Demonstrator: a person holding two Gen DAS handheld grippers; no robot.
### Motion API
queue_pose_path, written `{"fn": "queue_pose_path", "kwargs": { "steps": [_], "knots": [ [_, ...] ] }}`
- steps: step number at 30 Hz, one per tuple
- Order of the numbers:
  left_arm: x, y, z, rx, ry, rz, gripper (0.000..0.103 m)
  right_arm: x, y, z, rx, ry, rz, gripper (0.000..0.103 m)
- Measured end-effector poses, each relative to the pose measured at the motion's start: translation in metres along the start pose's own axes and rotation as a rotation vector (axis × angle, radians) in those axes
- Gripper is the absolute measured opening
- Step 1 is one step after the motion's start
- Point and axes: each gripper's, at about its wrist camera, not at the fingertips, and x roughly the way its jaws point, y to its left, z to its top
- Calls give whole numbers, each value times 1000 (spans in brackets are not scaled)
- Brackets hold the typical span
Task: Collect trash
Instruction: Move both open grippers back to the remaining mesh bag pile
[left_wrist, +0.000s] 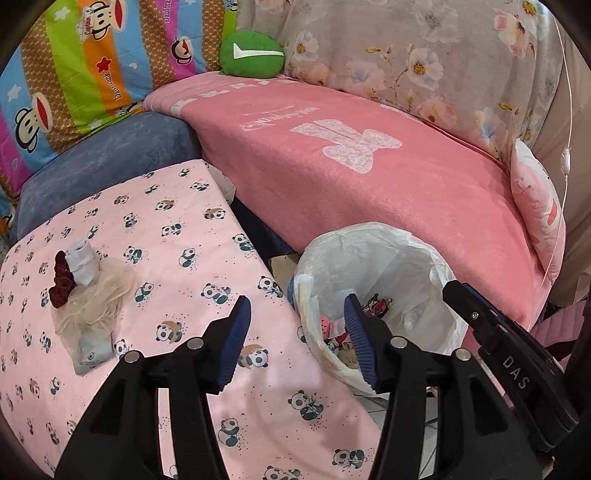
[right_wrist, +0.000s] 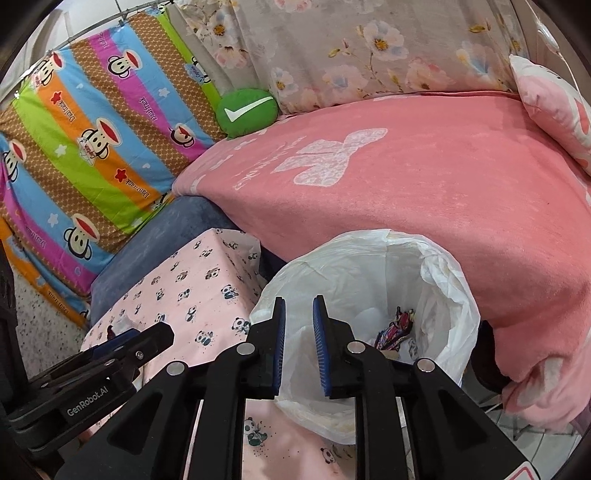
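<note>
Trash bin (left_wrist: 373, 310), lined with a white bag, low beside pink bed, wrappers (left_wrist: 376, 304) inside. Left gripper (left_wrist: 295, 343) near its left rim, jaws well apart, nothing between. Right gripper (right_wrist: 299, 347) over near rim, jaws slightly parted, empty. Left on panda cloth (left_wrist: 184, 229): crumpled bundle of grey paper, dark red bits and pale netting (left_wrist: 83, 295).

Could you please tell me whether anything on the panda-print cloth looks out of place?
Yes: a tangled bundle of dried dark red flowers, pale netting and grey wrapping lies alone on the pink panda-print cloth, outside the white-lined bin that already holds wrappers.
</note>
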Motion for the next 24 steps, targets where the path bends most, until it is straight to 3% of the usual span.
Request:
{"fn": "queue_pose_path", "kwargs": {
  "steps": [24],
  "knots": [
    [-31, 91, -23, -161, -16, 79, 50, 8, 96, -28, -166, 56, 79, 28]
  ]
}}
